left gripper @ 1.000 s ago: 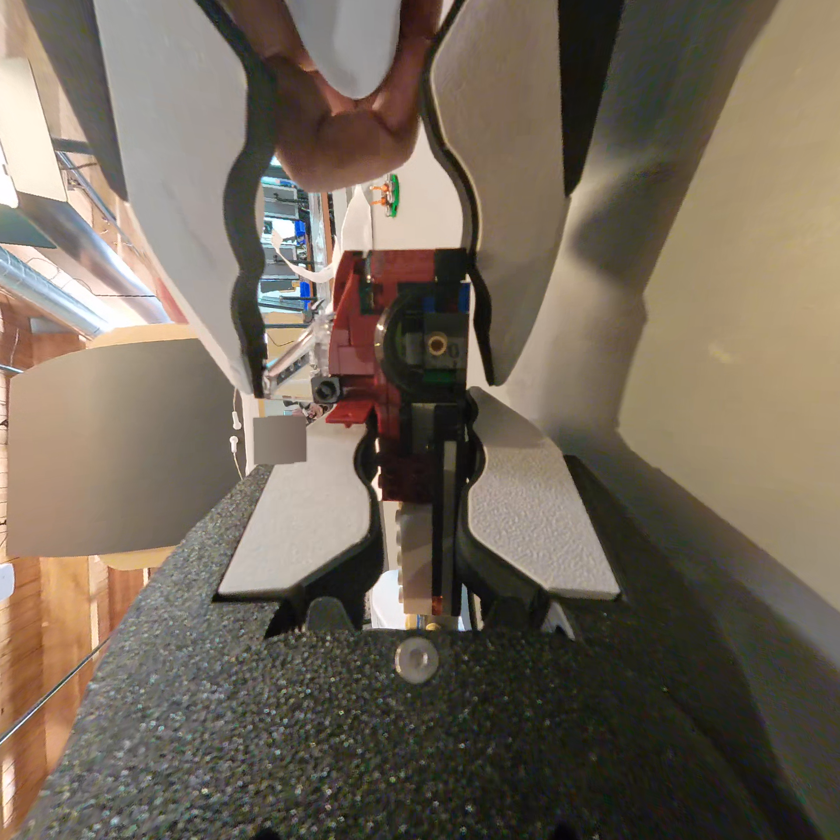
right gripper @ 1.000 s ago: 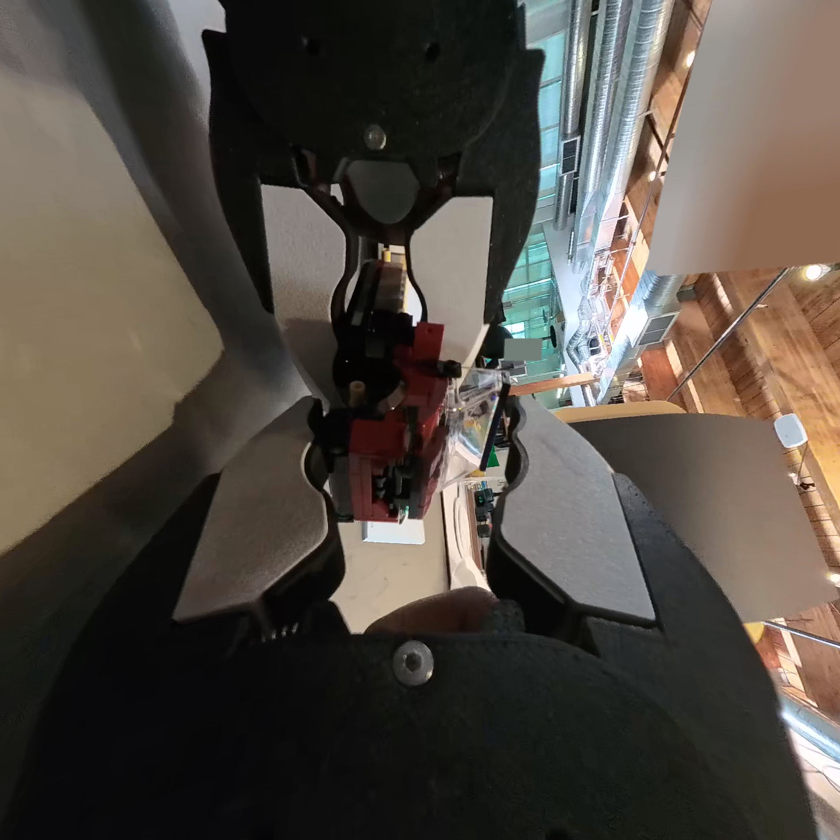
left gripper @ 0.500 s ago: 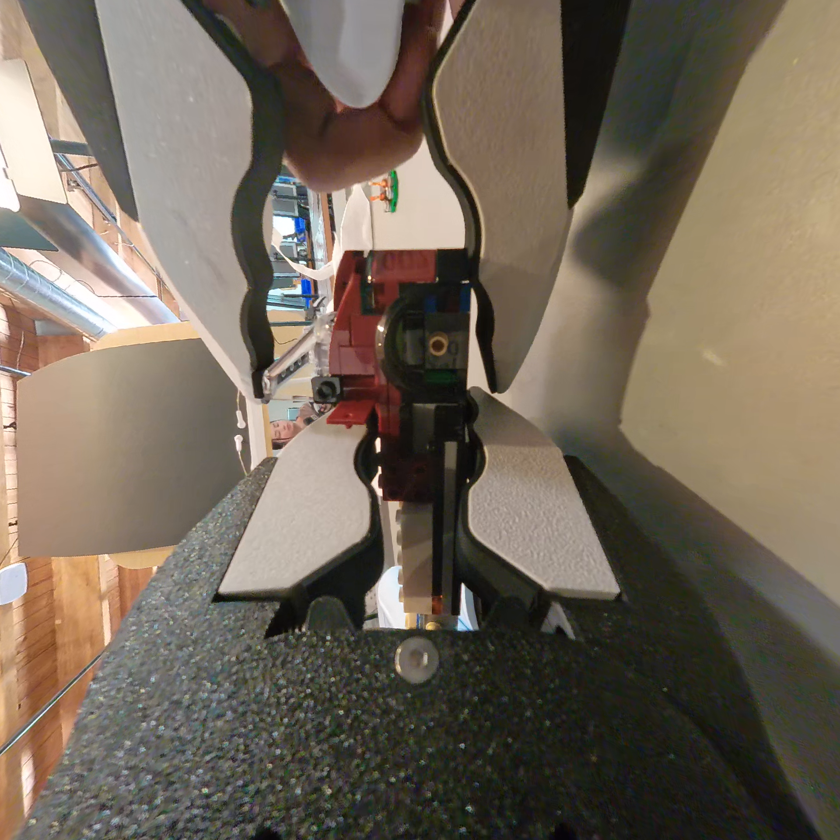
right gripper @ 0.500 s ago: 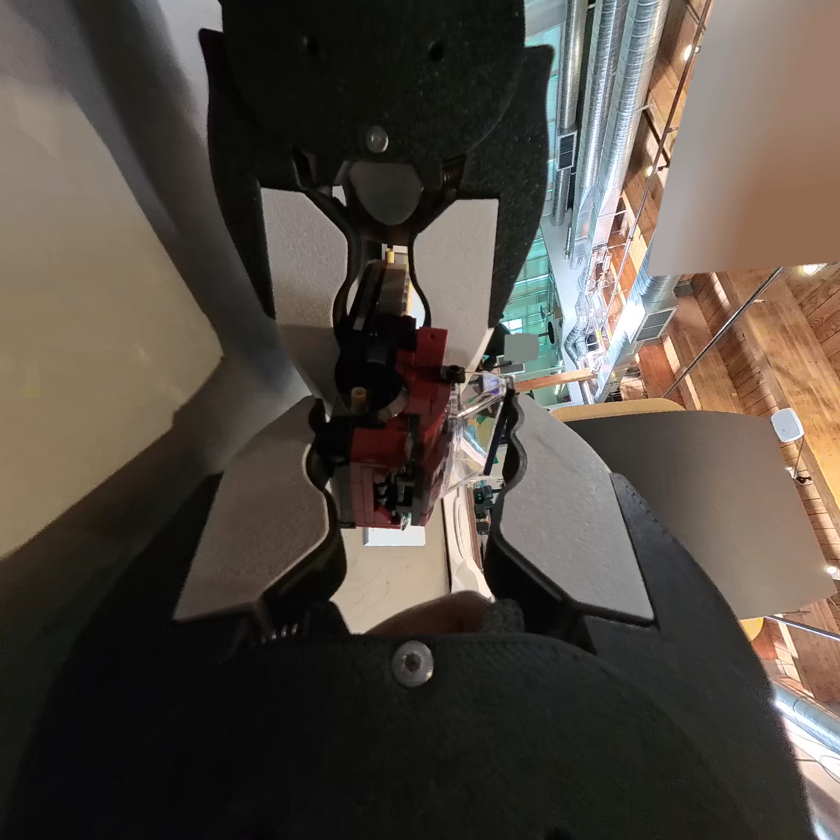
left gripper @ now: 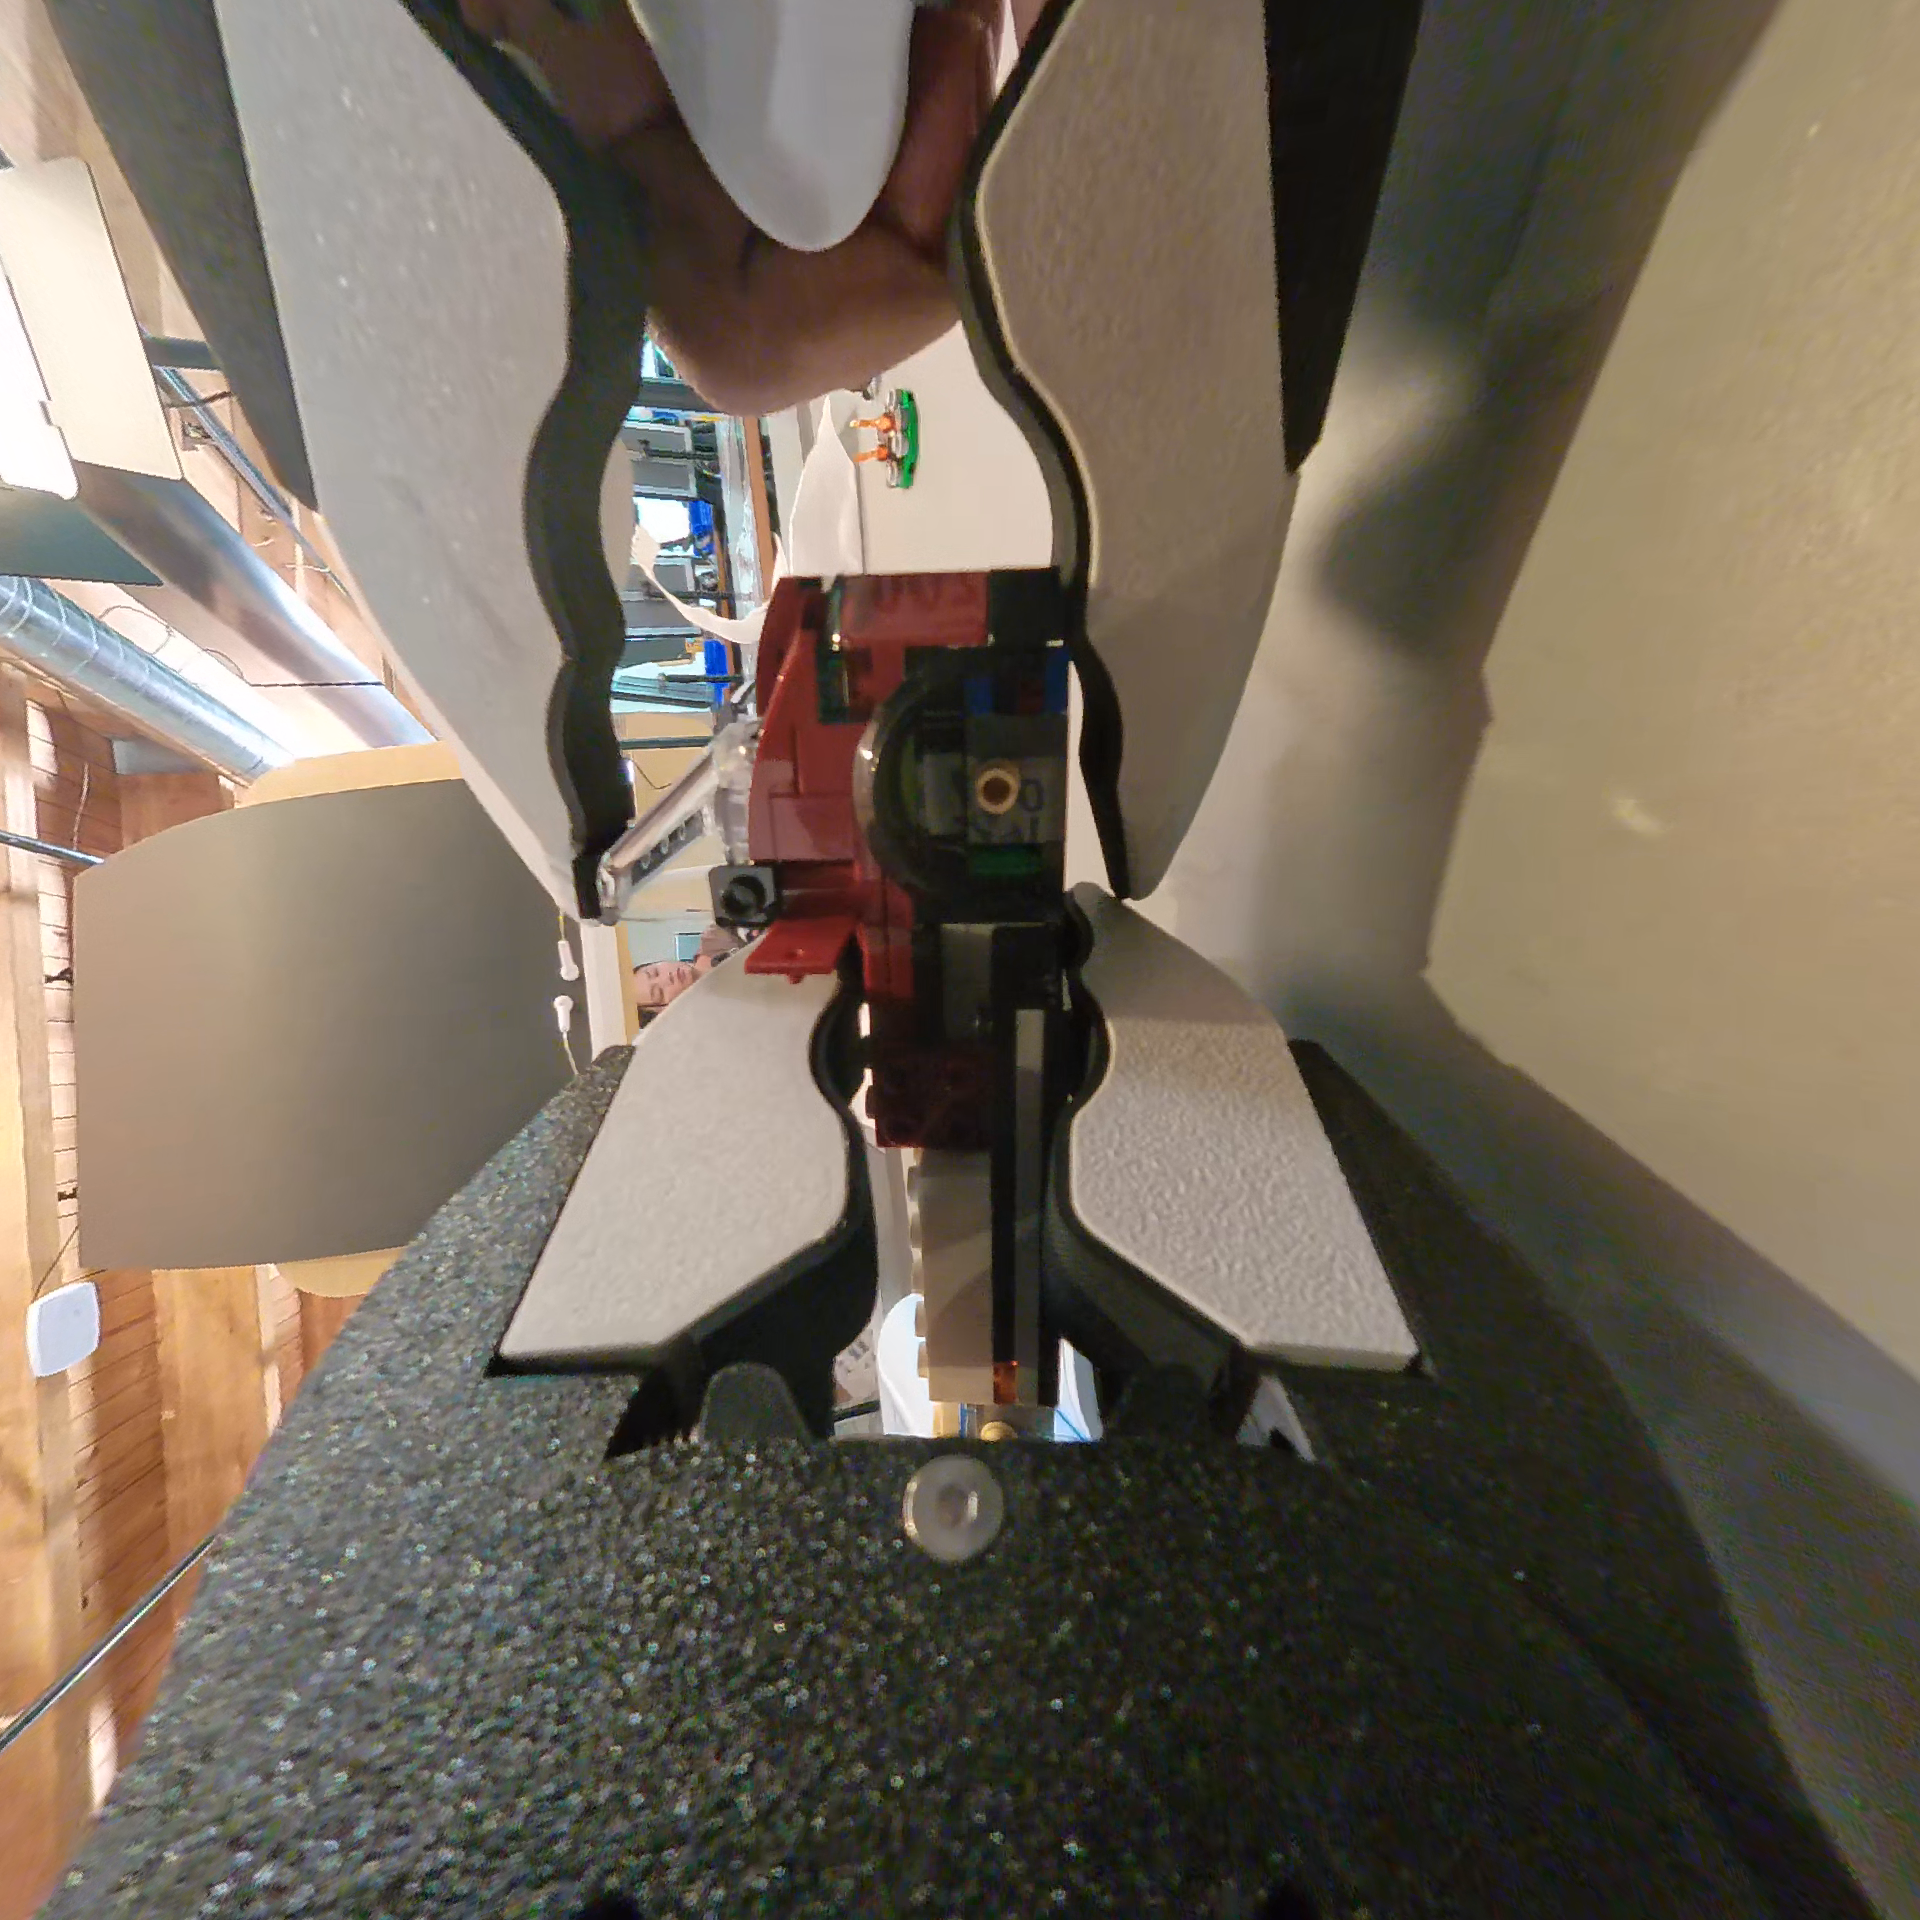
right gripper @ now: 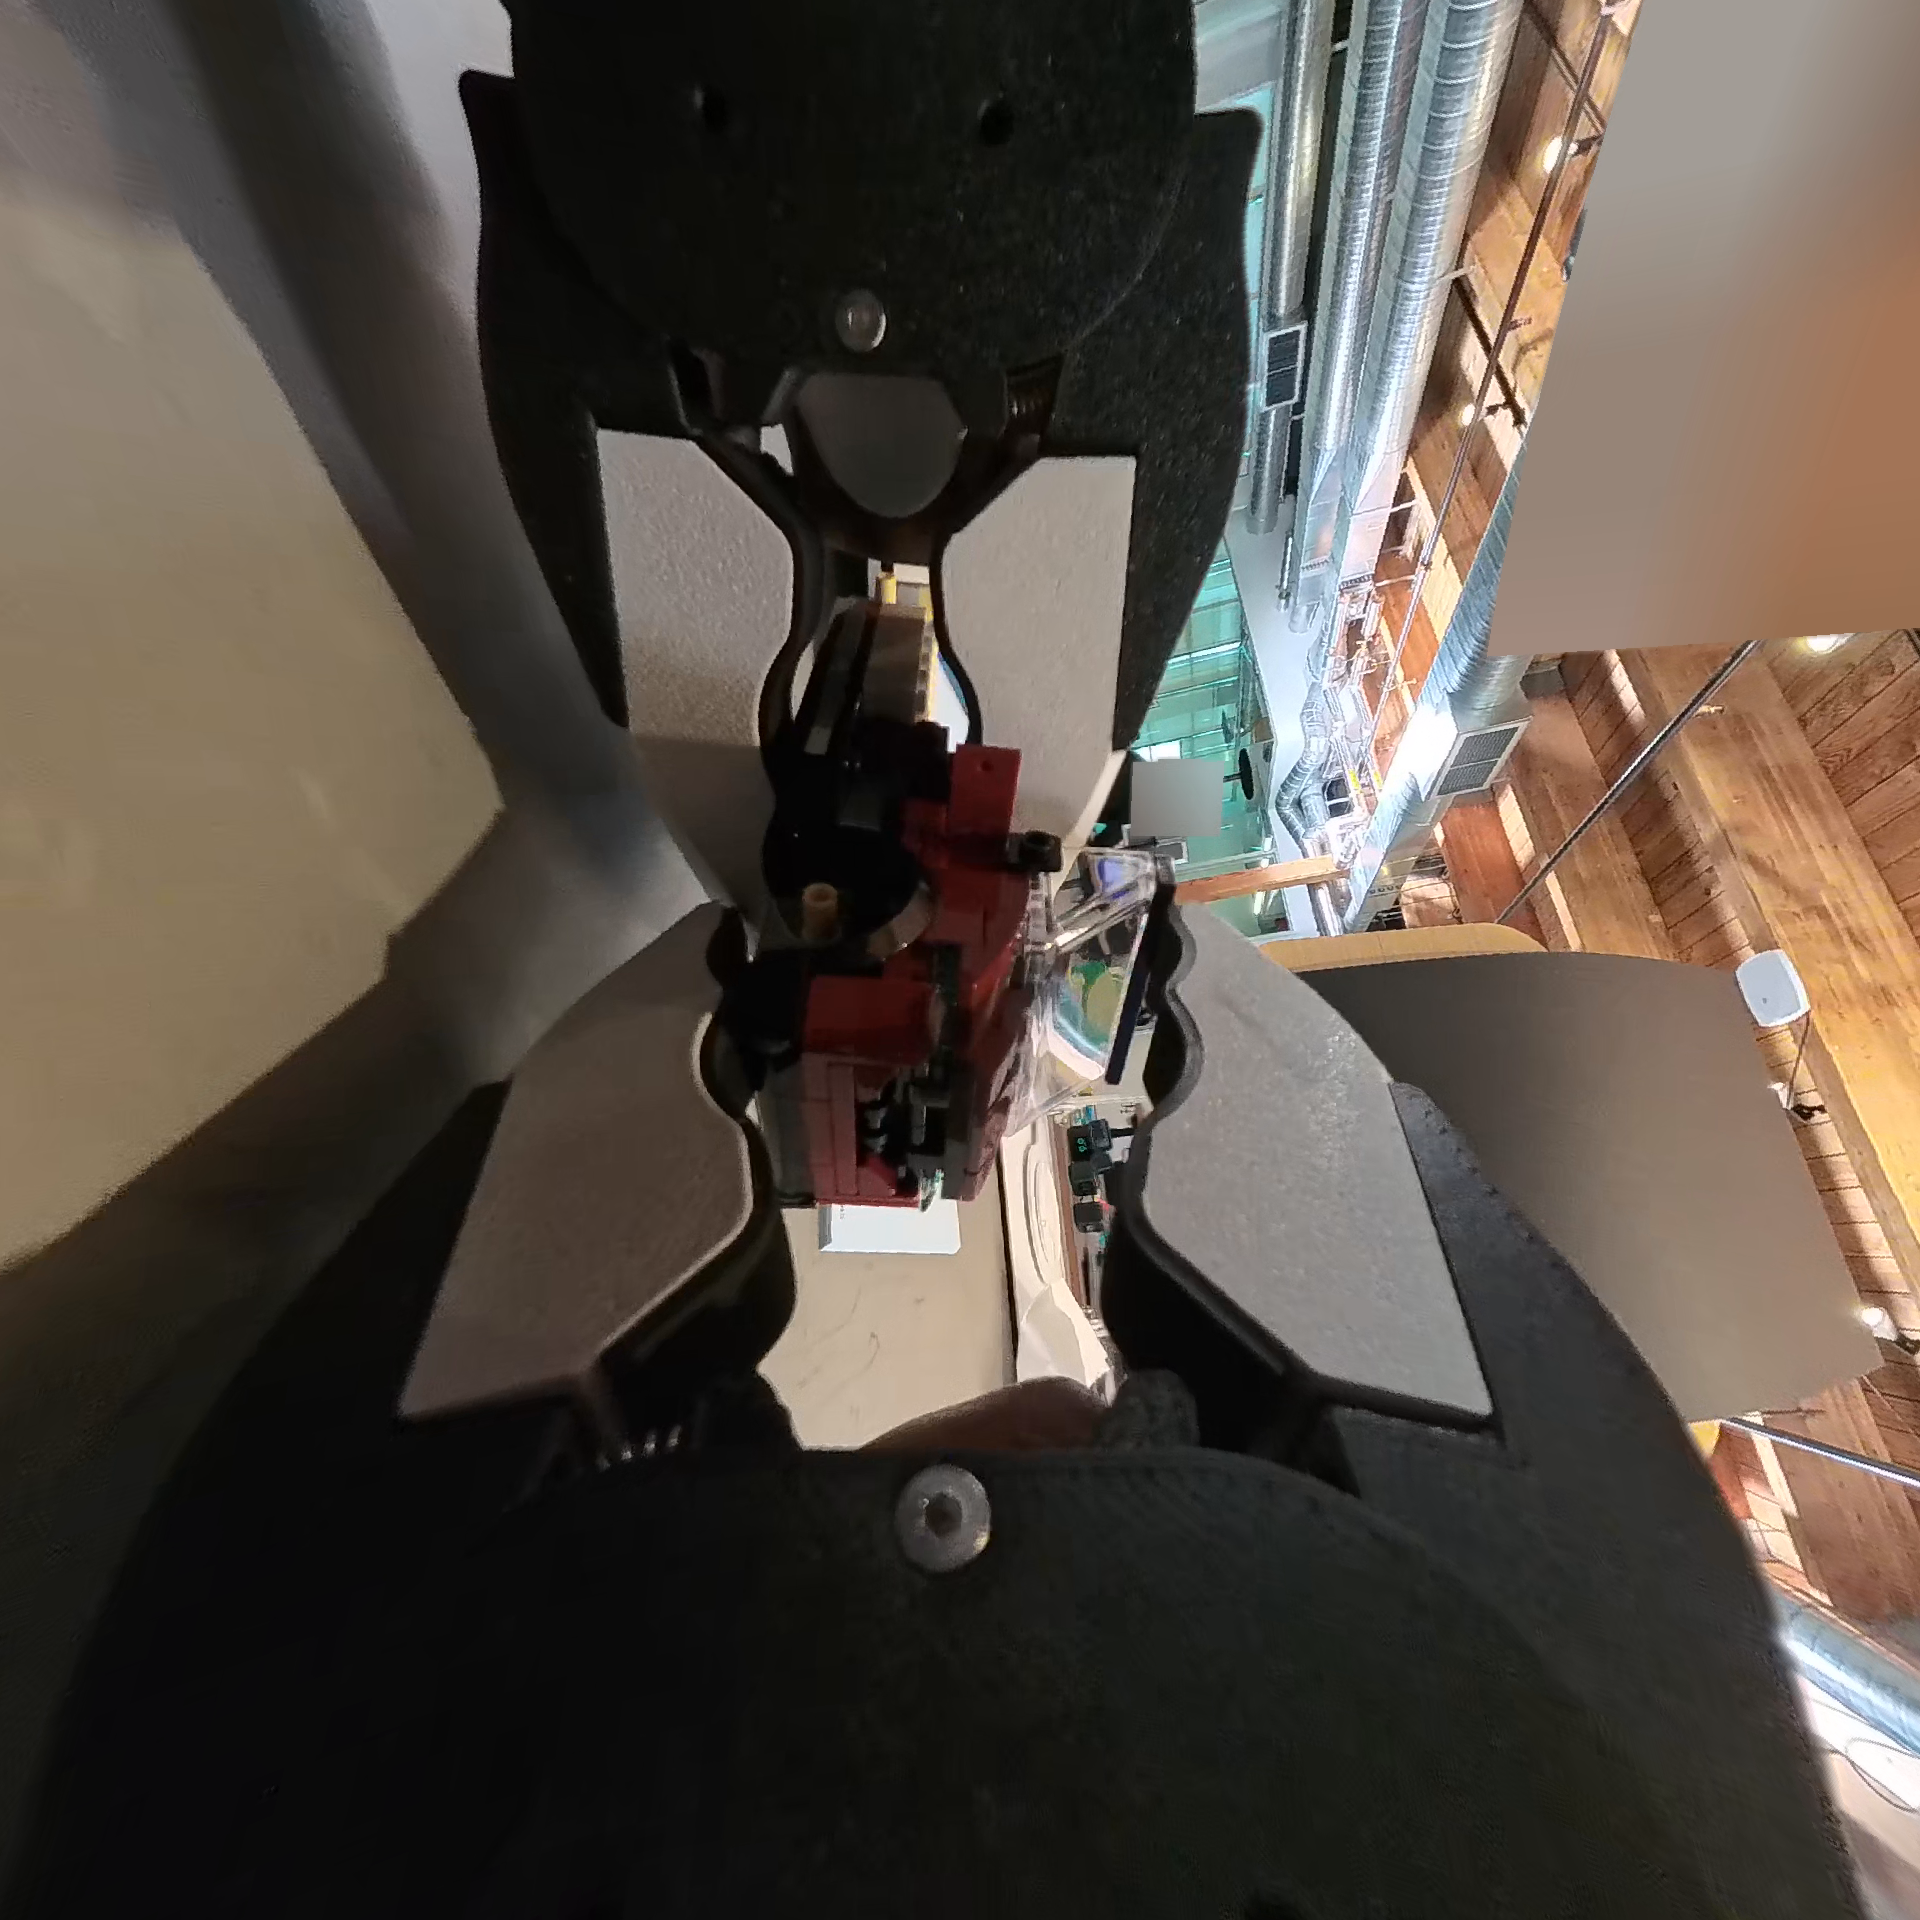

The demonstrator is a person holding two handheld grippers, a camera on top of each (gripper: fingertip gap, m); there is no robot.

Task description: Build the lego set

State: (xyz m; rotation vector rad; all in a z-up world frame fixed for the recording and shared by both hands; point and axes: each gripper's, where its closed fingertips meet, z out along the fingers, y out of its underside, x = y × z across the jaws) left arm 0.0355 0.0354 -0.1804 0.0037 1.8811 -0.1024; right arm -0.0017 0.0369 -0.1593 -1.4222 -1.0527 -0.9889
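While both grippers clamped one red-and-black brick model [left gripper: 914, 831] | left gripper [left gripper: 961, 997] narrow | right gripper [right gripper: 951, 997] wide | only right view showed clear windscreen [right gripper: 1091, 987].

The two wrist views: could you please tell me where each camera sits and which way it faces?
Left wrist view: sits on the left hand-held gripper, looking along its fingers, which clamp the red and black brick model; beyond, the right hand-held gripper and a hand.
Right wrist view: sits on the right hand-held gripper, whose fingers press the model's red body and clear windscreen; the left hand-held gripper faces it.
Shared: the model and both grippers, seen from opposite ends.
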